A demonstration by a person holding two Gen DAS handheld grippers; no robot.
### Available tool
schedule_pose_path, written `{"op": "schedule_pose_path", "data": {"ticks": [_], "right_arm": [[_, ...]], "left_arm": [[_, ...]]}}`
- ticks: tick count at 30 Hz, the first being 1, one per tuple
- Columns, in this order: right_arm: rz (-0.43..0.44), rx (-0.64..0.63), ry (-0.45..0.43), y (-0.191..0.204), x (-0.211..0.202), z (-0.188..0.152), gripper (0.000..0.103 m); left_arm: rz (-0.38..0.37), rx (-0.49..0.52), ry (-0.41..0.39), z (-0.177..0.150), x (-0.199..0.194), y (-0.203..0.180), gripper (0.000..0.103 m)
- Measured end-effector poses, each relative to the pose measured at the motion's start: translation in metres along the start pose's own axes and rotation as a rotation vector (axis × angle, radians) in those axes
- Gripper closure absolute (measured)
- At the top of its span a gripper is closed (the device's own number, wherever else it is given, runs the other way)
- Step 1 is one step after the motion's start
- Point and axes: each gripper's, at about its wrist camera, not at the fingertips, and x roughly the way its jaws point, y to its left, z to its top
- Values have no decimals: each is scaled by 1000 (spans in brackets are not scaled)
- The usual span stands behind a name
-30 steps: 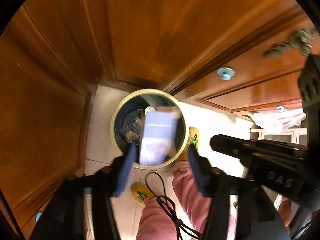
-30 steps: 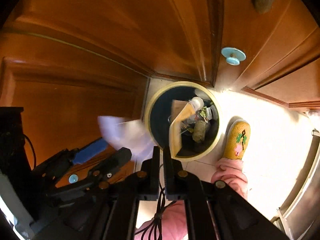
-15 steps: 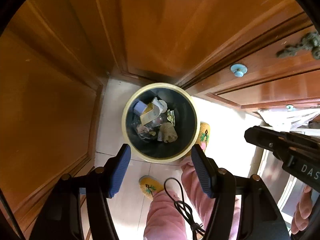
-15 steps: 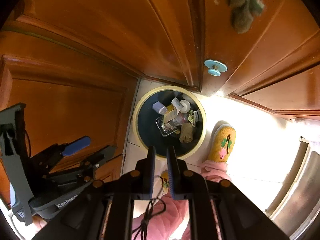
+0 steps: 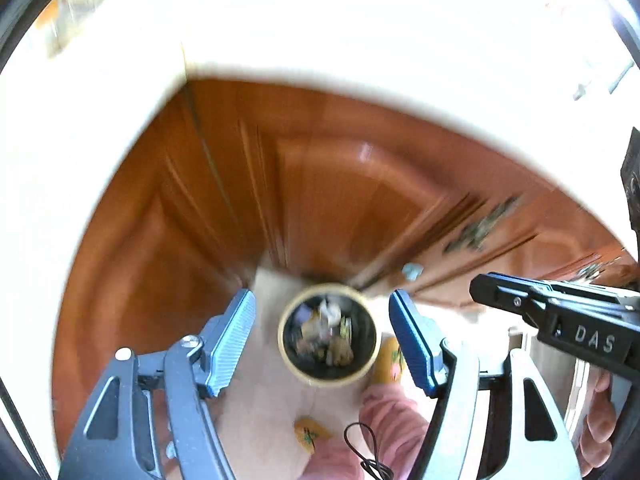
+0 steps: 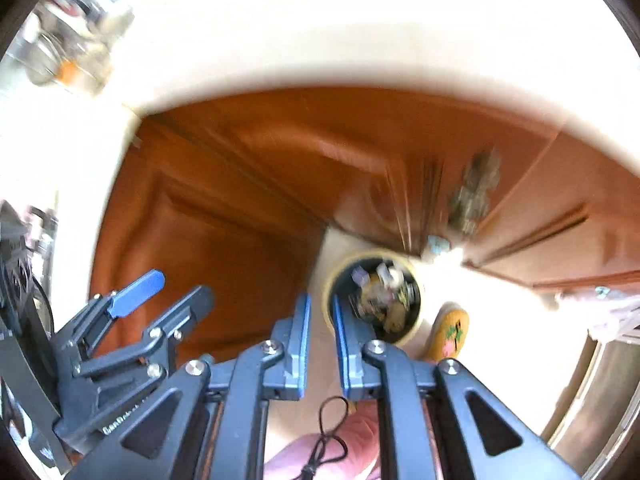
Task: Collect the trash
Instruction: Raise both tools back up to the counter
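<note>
Left wrist view: the left gripper (image 5: 322,338) hangs high above the floor with its two blue-padded fingers (image 5: 234,342) spread wide apart and nothing between them. Far below, framed in the gap, stands the round trash bin (image 5: 289,354), cream-rimmed and dark inside, holding a blurred heap of trash (image 5: 325,334). The bin sits on pale floor tile in the corner formed by the wooden cabinet doors (image 5: 224,216). Just right of the bin is a yellow slipper (image 5: 387,360), and a pink-trousered leg (image 5: 390,412) rises beneath it. A pale countertop (image 5: 320,28) sweeps across the top, washed out by glare. At the right edge the right gripper's black body (image 5: 560,320) pokes in.

Right wrist view: the right gripper (image 6: 321,338) holds nothing; its fingers (image 6: 301,340) stand nearly together, a narrow slit of floor showing between them. The trash bin (image 6: 332,280) lies just beyond the fingertips, right of centre, with the yellow slipper (image 6: 450,332) beside it. The left gripper (image 6: 164,292) shows at the lower left, parted. A dark ornate cabinet handle (image 6: 474,190) is smeared by motion blur
</note>
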Motion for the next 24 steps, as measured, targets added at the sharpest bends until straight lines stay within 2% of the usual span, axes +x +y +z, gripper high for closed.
{"op": "schedule_pose_path", "data": {"ticks": [7,10,15,21,24], "right_arm": [[3,-44,-187,34,-93,18,91],[0,-67,-260,48,-124,26,91],[7,-78,-380,66,-172,36,91],[10,-59,-483,68,-233,57,91],[21,-52,-536,65,-262,73,91]], "left_arm": [[17,94,-207,48,-92,-23,35],[48,156,-308,65,-123,-36,33],[101,226,-466,95,-171,-54,24],[140,261,-576,140,-229,-74,23],[180,295,-616,163,-254,-89,19]]}}
